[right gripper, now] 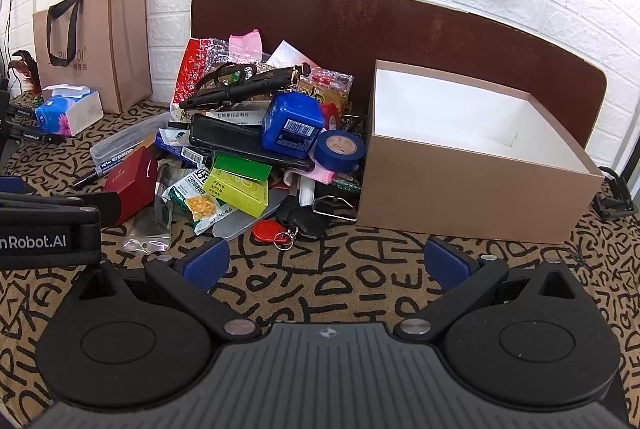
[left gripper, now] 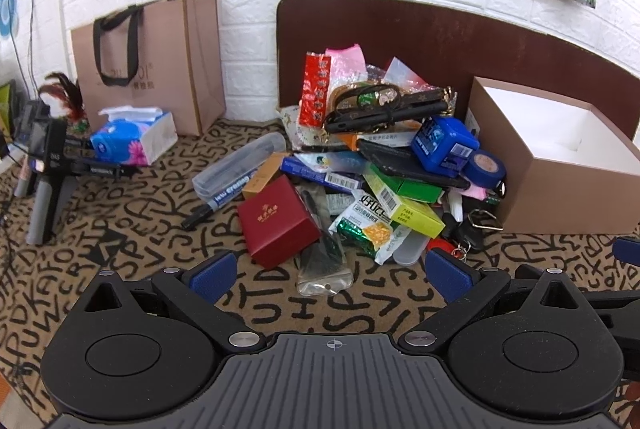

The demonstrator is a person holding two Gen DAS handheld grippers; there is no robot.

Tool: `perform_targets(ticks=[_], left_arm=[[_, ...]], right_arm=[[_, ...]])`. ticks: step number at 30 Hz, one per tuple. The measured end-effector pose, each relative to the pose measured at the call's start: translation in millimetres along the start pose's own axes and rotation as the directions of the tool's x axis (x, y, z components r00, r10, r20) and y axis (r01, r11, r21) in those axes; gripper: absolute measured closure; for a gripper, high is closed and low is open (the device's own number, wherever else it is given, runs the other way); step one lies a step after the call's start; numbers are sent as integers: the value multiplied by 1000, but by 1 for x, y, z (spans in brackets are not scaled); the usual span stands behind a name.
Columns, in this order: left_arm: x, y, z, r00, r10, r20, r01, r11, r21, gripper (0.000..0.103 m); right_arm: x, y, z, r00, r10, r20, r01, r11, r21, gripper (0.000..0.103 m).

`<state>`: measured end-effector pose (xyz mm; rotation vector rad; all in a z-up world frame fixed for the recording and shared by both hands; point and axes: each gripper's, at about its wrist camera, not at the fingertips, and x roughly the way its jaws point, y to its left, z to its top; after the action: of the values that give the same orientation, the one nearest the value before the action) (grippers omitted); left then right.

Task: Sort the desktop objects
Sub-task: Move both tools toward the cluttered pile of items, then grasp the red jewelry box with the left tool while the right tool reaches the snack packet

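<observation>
L gripper (left gripper: 330, 275) & R gripper (right gripper: 326, 263) spread, glossy cluttered pile (right gripper: 256, 133), matte cardboard box (right gripper: 472, 185) empty

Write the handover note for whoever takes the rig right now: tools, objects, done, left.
Left tool: open, empty, facing the red box.
Right tool: open, empty, over the patterned cloth near the red key tag.
Pile sits left of the open brown box, blue tape roll touching its wall.
Done: nothing visible inside the box.
Left: the whole pile.
</observation>
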<state>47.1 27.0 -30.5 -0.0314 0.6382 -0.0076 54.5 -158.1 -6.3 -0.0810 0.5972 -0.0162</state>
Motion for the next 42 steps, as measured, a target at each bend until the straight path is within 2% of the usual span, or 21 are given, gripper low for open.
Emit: perform_targets(ticks=[5,10,21,27,33,38,41,42], left_arm=[[16,21,-6,999,3,-34,-5,998,-61,0],[34,40,-8,999,16,-40,-19,997,-75,0],[91,72,14,995,23,-95,-37,988,-151,0],[127,76,25,992,-3,-127,-22,981,-190,0],[158,68,34,988,-14,-154,-14,984,-177,0],[182,74,32,975,-46,-215,-4,974,-227,0],[187,80,30,974,-82,-210,24,965,-262,1],[187,79,31,975,-82,-205,28,967,-253,6]], right_arm=[[12,2,-2,999,35,-9,-35,999,-3,0],[27,12,-5,992,119,-34,-120,992,-25,0],[74,48,-1,954,291,-77,-295,954,-55,3],[102,61,4,942,325,-85,-329,944,-32,14],[128,71,9,940,329,-86,-333,943,-30,22],[139,76,12,949,310,-57,-313,949,-47,28],[144,77,12,953,302,-36,-303,952,-42,28],[146,78,12,954,297,-30,-299,953,-48,29]])
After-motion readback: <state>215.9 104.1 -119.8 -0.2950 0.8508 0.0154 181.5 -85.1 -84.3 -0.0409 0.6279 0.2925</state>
